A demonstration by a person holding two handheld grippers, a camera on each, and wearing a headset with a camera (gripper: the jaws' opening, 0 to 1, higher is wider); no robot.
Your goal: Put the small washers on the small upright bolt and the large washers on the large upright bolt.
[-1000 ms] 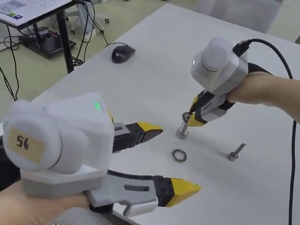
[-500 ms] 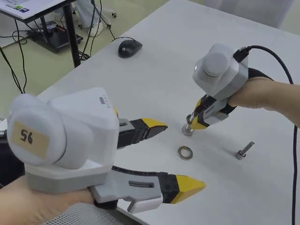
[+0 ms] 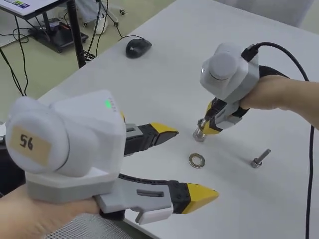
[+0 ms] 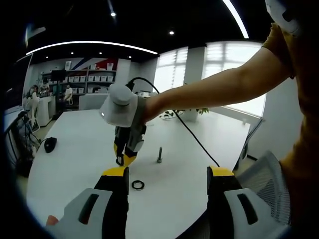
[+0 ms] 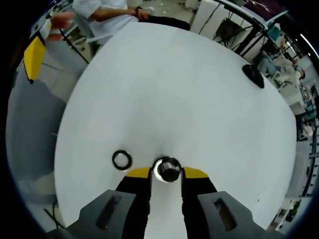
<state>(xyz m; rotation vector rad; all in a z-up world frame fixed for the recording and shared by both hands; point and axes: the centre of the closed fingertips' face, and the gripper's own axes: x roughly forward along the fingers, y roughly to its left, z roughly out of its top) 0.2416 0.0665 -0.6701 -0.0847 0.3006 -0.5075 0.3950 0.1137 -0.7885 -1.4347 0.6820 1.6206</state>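
In the head view my right gripper [image 3: 205, 127] points down at the large upright bolt [image 3: 199, 134] and is shut on a large washer [image 5: 168, 169], held at the bolt's top between the yellow fingertips [image 5: 195, 173]. A second washer [image 3: 197, 160] lies flat on the white table just in front of that bolt; it is also in the right gripper view [image 5: 122, 160] and the left gripper view [image 4: 137, 184]. The small bolt [image 3: 260, 158] stands to the right, bare. My left gripper [image 3: 192, 163] hovers open in the foreground, holding nothing, aimed at the right gripper [image 4: 122, 159].
A black computer mouse [image 3: 138, 46] lies far back on the white table [image 3: 164, 84]. The table's left edge drops off to the floor, where there are cables and a stand [image 3: 75, 35]. A black cable [image 3: 294, 57] trails from the right gripper.
The right gripper has lowered slightly, bringing the washer down to the large bolt's top. The left gripper stays open and about where it was; the head camera has shifted.
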